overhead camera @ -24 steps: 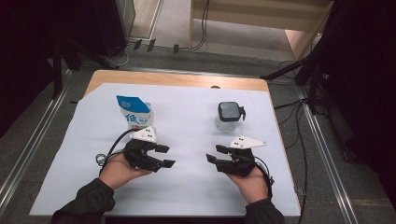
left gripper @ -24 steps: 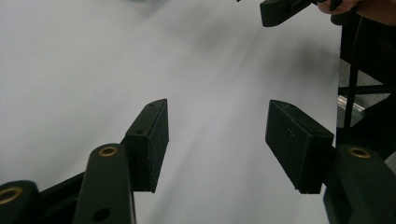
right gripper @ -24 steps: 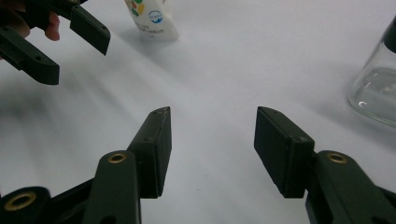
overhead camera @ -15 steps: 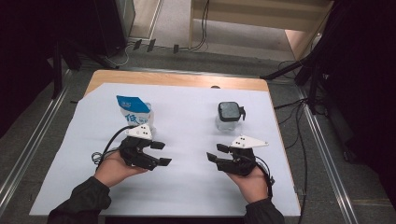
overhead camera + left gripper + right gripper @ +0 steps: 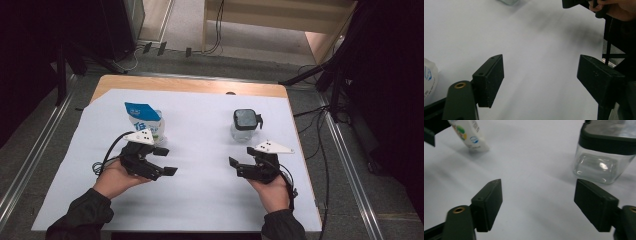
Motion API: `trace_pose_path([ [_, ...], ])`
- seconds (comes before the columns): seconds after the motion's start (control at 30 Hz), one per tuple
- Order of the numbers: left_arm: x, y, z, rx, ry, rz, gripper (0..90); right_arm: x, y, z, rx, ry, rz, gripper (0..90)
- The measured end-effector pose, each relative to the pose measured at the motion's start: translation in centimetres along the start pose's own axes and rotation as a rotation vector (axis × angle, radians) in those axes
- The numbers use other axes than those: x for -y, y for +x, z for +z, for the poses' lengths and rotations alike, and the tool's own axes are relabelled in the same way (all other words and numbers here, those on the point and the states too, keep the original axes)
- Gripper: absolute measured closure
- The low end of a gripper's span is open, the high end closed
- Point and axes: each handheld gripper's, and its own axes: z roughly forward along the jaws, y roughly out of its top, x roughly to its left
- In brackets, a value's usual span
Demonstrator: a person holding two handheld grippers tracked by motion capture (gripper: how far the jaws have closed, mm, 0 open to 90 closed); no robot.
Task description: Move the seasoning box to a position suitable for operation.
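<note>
A blue and white pouch point(image 5: 144, 118) stands at the back left of the white sheet point(image 5: 200, 190). A clear square jar with a dark lid point(image 5: 245, 125) stands at the back right. My left gripper point(image 5: 166, 161) hovers just in front of the pouch, open, jaws pointing right, nothing between them. My right gripper point(image 5: 241, 157) is open and empty in front of the jar, jaws pointing left. In the left gripper view the gripper point(image 5: 540, 80) frames bare sheet, with the pouch's edge point(image 5: 429, 77) at the left. In the right gripper view the gripper point(image 5: 537, 205) faces the jar point(image 5: 604, 157) and pouch point(image 5: 471, 137).
The sheet covers a wooden table point(image 5: 190, 85) whose far edge stays bare. Metal rails point(image 5: 30, 160) run along both sides of it. Cables point(image 5: 320, 150) lie on the floor to the right, and a dark stand point(image 5: 340, 75) rises at the back right.
My left gripper has shifted slightly left and back toward the pouch. The right gripper, pouch and jar have stayed where they were.
</note>
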Motion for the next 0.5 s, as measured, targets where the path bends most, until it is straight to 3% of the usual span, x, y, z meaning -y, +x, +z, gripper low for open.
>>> trace_pose_path([
  [0.13,0.1,-0.1,-0.3,0.005,-0.001,0.001,15.8,-0.5,-0.7,0.3,0.034,-0.008,0.042,14.9],
  [0.23,0.2,-0.1,-0.6,-0.011,0.005,0.002,13.2,-0.8,-1.2,0.8,0.079,0.003,0.065,9.4],
  [0.37,0.4,-0.2,-1.2,-0.036,-0.006,-0.016,8.9,-1.3,-1.9,1.2,0.094,-0.004,0.078,0.0],
  [0.5,0.7,-0.2,-1.6,-0.050,0.002,-0.015,6.7,-1.8,-2.6,2.0,0.125,-0.006,0.088,0.0],
])
